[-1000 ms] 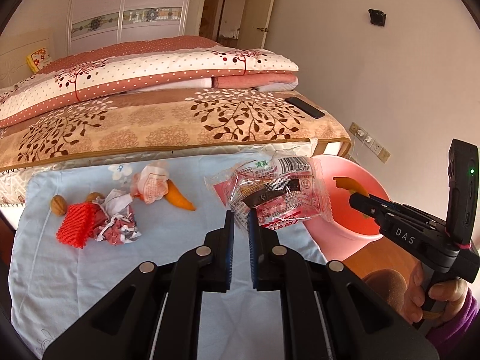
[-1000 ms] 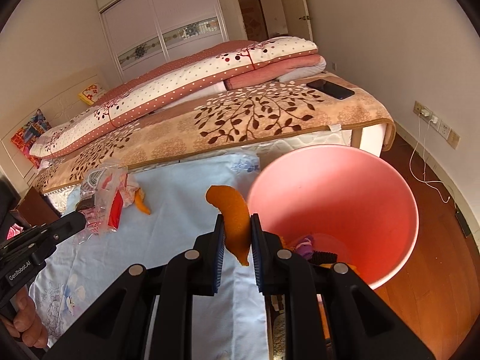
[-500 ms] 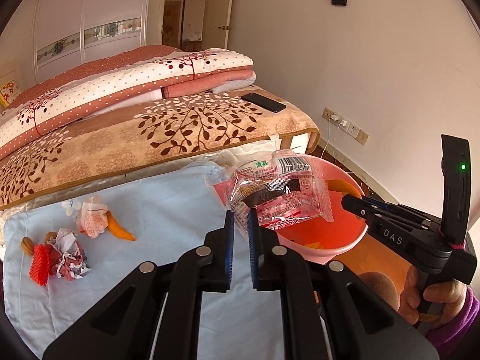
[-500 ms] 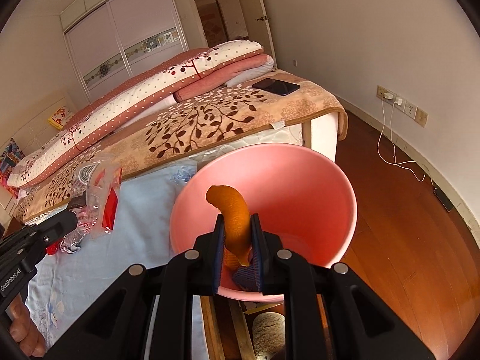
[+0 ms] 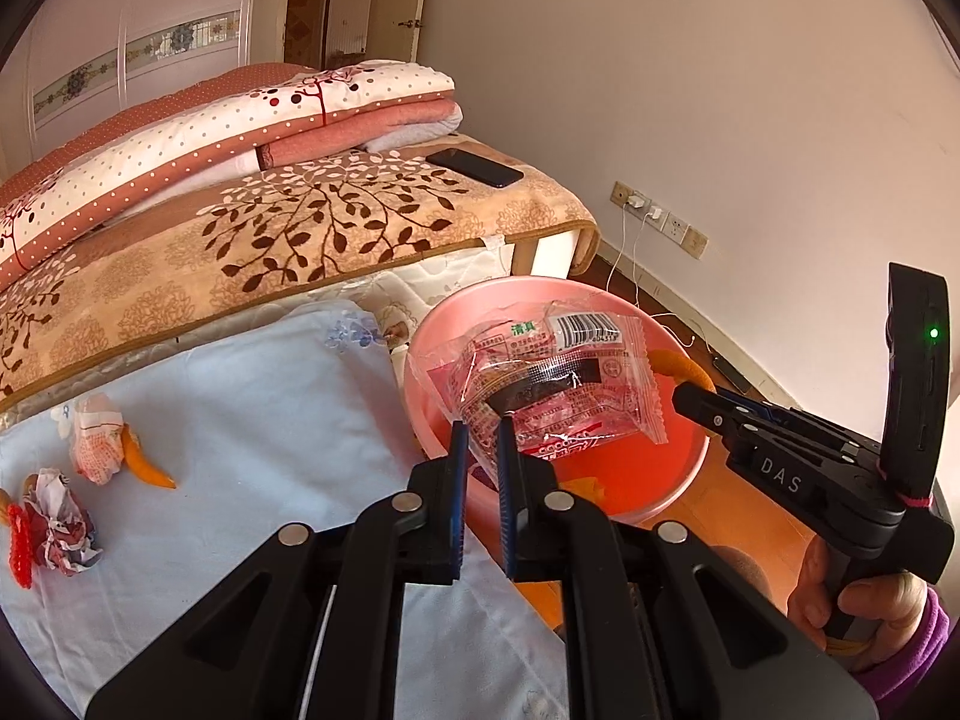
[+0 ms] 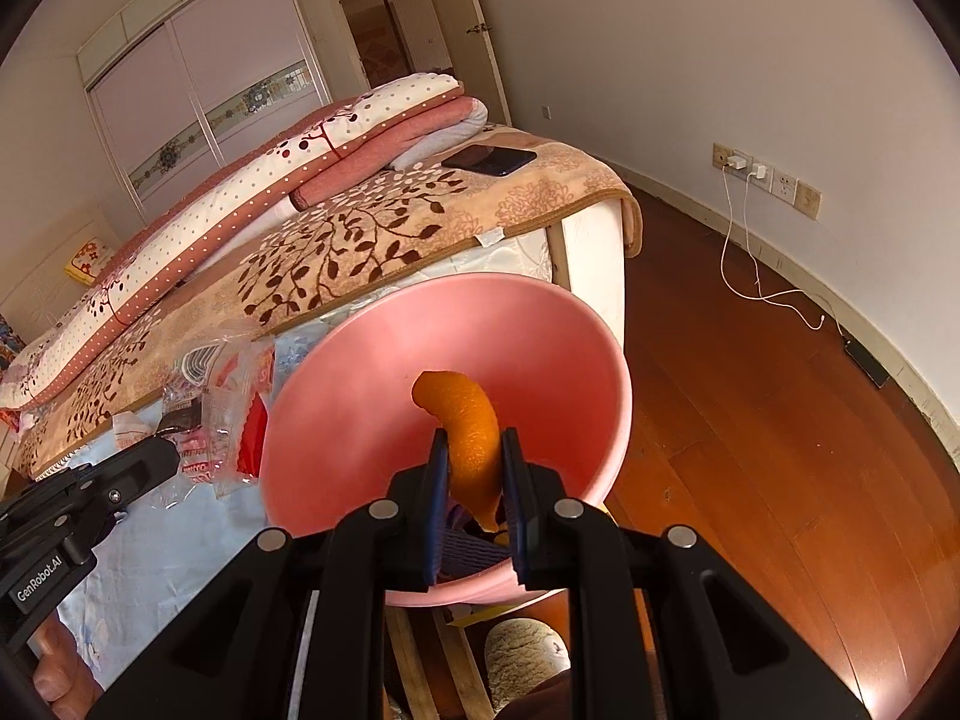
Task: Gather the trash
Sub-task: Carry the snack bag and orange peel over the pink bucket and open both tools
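Observation:
My left gripper (image 5: 480,427) is shut on a clear and red snack wrapper (image 5: 558,384), which hangs over the pink bin (image 5: 690,468) beside the bed. The same wrapper (image 6: 231,414) shows at the bin's left rim in the right wrist view. My right gripper (image 6: 474,435) is shut on a curled orange peel (image 6: 468,420) and holds it above the inside of the pink bin (image 6: 372,396). The right gripper (image 5: 690,399) also shows from the side in the left wrist view, with the orange peel (image 5: 684,365) over the bin. Some trash lies at the bin's bottom.
On the light blue sheet (image 5: 252,420) lie another orange peel (image 5: 147,465) with a white wrapper (image 5: 96,447), crumpled paper (image 5: 63,519) and red foam netting (image 5: 21,546). A black phone (image 5: 474,168) rests on the brown leaf blanket. Wooden floor and a charger cable (image 6: 762,276) lie to the right.
Both grippers have swung right from over the sheet to over the pink bin, each keeping its grip. The trash on the sheet has slid to the left edge of the left wrist view.

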Demonstrator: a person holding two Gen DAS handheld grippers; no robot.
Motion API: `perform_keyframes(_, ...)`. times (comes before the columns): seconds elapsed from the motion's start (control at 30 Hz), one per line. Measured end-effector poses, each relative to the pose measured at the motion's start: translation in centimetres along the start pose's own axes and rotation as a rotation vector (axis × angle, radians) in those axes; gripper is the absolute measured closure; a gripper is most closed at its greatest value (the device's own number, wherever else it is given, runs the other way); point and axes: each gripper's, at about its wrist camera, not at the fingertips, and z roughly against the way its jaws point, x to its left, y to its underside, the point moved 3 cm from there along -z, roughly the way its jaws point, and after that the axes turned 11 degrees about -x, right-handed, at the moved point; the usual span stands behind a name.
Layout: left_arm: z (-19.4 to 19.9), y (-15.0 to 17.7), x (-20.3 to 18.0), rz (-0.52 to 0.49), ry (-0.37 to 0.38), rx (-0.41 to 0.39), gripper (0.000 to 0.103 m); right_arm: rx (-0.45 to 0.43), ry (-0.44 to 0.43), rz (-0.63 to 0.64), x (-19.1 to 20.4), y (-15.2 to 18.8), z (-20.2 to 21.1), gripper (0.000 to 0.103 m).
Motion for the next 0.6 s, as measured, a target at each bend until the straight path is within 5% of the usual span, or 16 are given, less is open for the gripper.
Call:
perform_keyframes(0.4, -1.5, 0.3, -0.4, 0.049, 0.061, 0.026, 0.091, 0.011, 0.008, -0.011, -0.6, 0.2, -0.8, 0.087)
perform_keyframes(0.6, -1.3, 0.4, 0.0, 0.097, 0.086, 0.026, 0.073, 0.016, 0.012, -0.009, -0.5, 0.4, -1.0, 0.087)
